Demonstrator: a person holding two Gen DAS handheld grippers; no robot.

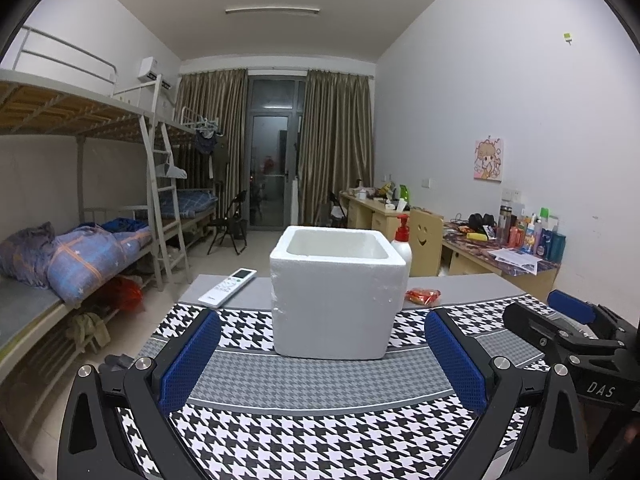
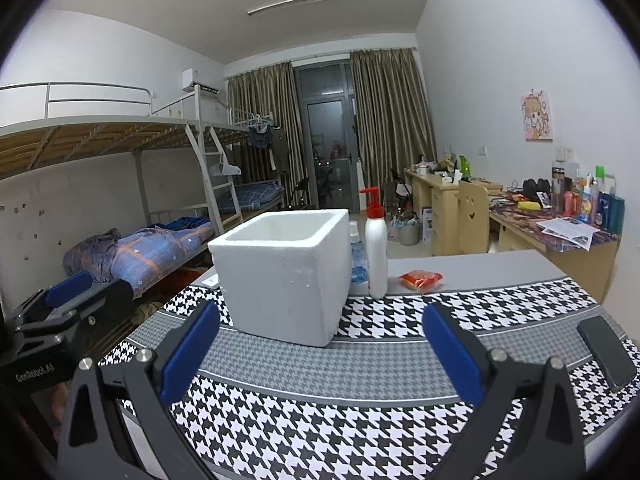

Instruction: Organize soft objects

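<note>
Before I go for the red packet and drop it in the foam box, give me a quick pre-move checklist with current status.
1. Left gripper open, nothing held: ok.
2. Right gripper open, nothing held: ok.
3. Foam box upright, top open: ok.
4. Box interior free: cannot tell, bottom hidden.
5. Red packet lying free on the table, apart from the white pump bottle: ok.
6. Phone near the right gripper's path: not ok, steer around it.

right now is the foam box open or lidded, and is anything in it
Open: the foam box stands upright with no lid, its white inner walls showing. Contents: cannot tell, since both views look too low to see its floor.
</note>
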